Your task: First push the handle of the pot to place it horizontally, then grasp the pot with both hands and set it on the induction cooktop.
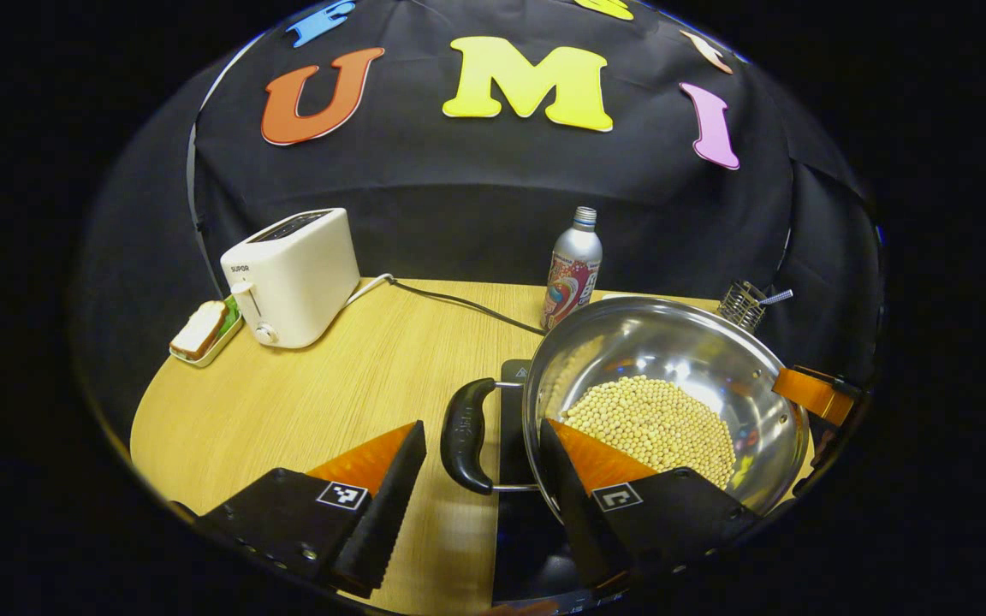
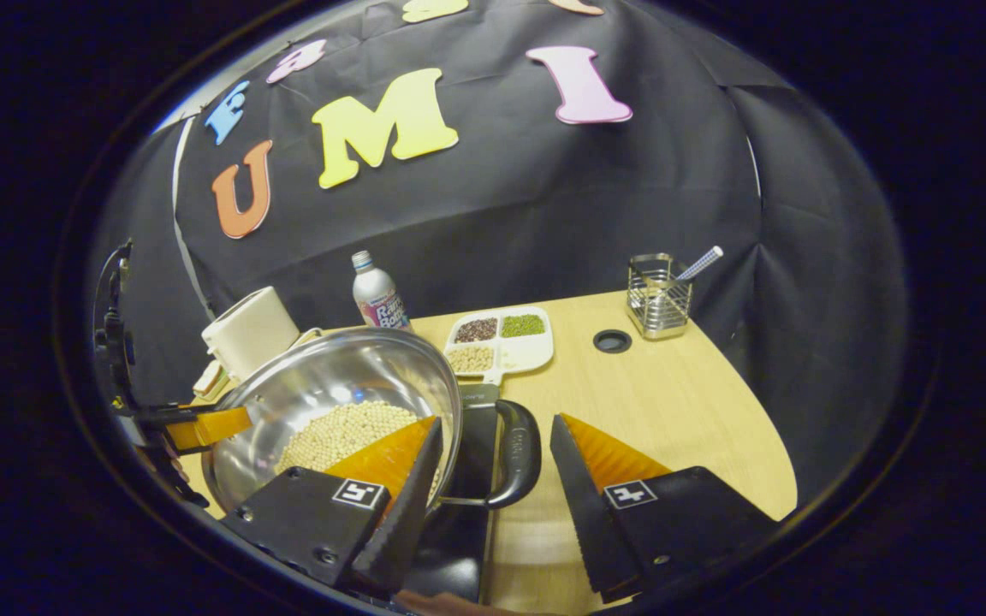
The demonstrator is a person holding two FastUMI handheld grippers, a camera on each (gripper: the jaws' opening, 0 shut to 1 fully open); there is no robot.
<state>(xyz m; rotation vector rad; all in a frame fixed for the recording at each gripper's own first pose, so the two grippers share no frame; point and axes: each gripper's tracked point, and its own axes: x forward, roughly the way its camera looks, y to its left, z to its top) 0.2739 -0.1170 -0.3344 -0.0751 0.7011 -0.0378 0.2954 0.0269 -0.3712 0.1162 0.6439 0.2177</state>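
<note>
Jaws of both our grippers, left (image 1: 478, 479) and right (image 2: 493, 475), stand spread, each straddling a black loop handle (image 1: 467, 435) of the bean-filled round steel pot (image 1: 681, 359), which sits over the black induction cooktop (image 1: 514, 428).

one pot (image 1: 673, 368) – two handles, one toaster (image 1: 296, 274), one bottle (image 1: 573, 278), one divided tray (image 2: 501, 342)

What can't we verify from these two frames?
- Induction cooktop: mostly hidden under the pot in the left gripper view; whether the pot rests on it is unclear.
- Divided tray: near corner hidden by pot rim, right gripper view.
- Bottle label: too small.
</note>
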